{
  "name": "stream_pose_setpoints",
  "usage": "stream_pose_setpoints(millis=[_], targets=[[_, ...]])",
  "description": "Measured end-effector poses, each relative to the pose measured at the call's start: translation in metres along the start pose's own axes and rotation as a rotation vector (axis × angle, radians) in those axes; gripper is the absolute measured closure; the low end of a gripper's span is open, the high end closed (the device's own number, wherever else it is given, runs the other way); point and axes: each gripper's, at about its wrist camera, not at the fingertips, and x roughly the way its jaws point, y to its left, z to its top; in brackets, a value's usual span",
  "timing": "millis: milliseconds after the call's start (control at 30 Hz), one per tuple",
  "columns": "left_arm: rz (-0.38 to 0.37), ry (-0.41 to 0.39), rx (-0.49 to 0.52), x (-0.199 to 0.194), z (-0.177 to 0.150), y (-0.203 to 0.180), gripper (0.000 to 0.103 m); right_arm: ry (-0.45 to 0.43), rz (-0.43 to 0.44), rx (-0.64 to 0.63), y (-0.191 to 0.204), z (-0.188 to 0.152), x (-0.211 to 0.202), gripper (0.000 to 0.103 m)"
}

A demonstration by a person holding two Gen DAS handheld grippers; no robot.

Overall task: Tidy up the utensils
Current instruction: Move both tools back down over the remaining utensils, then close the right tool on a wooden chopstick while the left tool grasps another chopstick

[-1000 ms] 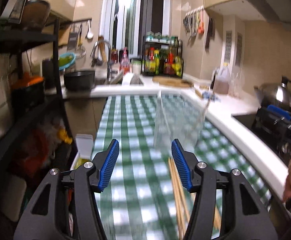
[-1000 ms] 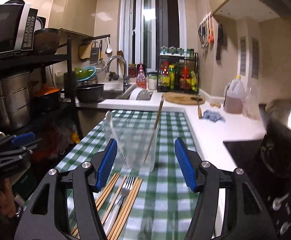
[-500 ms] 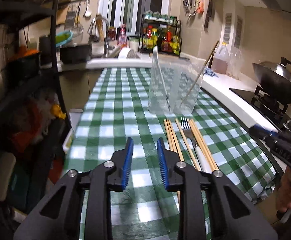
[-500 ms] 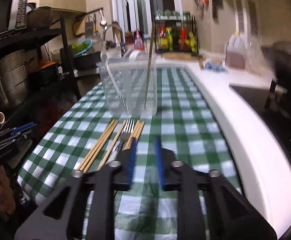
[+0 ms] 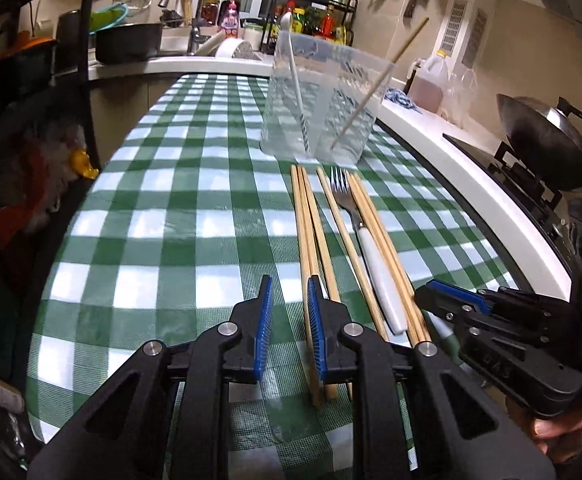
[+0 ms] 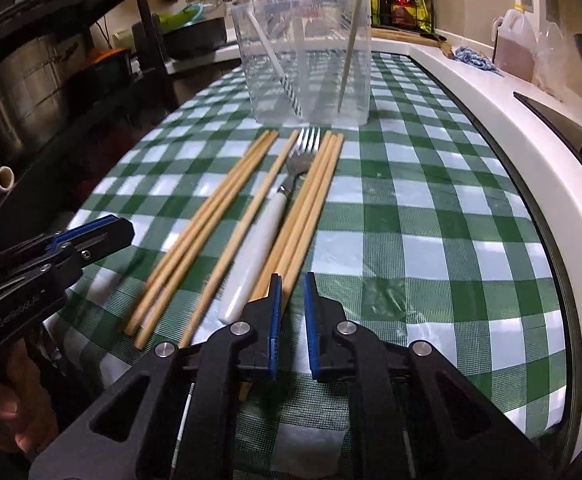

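Lying flat: round bamboo chopsticks (image 6: pixel 227 216) w/ white-handled steel fork (image 6: pixel 267 216) on checked cloth; both tongs narrow, empty.

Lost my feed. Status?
Both grippers, left and right, nearly shut, empty. Chopsticks and fork on cloth before bin. Nothing blocking.

chopsticks (image 5: pixel 311 224) and fork (image 5: pixel 365 236) block the checked cloth's (image 5: pixel 195 208) right.

"GenRobot.AI" printed on left claw (image 6: pixel 91 236) body.
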Motion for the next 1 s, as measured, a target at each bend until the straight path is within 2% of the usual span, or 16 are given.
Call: stream_pose_setpoints(millis=[300,400,600,700,800,900,1000], targets=[[-0.030,0.044,-0.014,0.010,-0.004,-0.001,0.085,0.010,0.003,-0.010,0.002,0.002,0.000,0.089],[-0.031,0.053,0.003,0.014,-0.006,-0.007,0.085,0.021,0.012,0.000,0.001,0.003,0.001,0.082],[0.015,0.073,0.037,0.020,-0.010,-0.012,0.087,0.025,-0.003,-0.008,0.002,0.002,0.001,0.081],[0.016,0.072,0.042,0.018,-0.010,-0.011,0.087,0.031,-0.012,-0.022,0.002,0.003,0.000,0.084],[0.016,0.072,0.040,0.018,-0.010,-0.011,0.087,0.023,-0.103,-0.042,-0.001,0.004,-0.001,0.100],[0.018,0.073,0.044,0.017,-0.011,-0.011,0.087,0.031,-0.112,-0.016,-0.010,0.006,-0.001,0.100],[0.026,0.070,0.053,0.016,-0.011,-0.011,0.087,0.034,-0.128,0.013,-0.017,0.007,-0.001,0.094]])
